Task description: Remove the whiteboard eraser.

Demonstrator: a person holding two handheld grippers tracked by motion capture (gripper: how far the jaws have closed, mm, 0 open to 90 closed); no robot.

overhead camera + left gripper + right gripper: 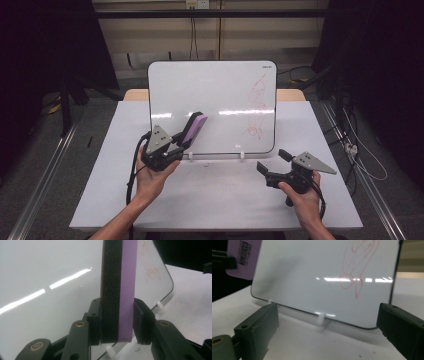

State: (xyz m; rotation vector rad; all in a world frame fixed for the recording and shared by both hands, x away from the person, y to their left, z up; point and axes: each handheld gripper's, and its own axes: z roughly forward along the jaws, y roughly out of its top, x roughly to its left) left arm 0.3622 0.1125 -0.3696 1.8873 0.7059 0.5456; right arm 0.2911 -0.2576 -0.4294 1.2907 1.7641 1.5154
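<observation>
Left gripper view looks along the left tool (117, 322), whose jaws are clamped on the lower end of a whiteboard eraser (119, 290), black felt on one side and purple backing on the other. The eraser stands up between the pads and is raised in front of the whiteboard (50, 302), felt side turned toward the bare white part; whether it touches the surface I cannot tell.

From the high view, the left tool (172, 145) holds the eraser (192, 129) at the lower middle of the whiteboard (210, 80), which leans upright on small white pegs at the back of the counter (215, 195). The red scribble (257, 107) sits on the board's right part, well apart from the eraser and looking whole.

The right tool (272, 162) waits low on the counter near the board's lower right corner, jaws spread wide with nothing between them.

My judgement: the eraser is picked up and brought to the board, but the wiping of the red marks is all left to do.
</observation>
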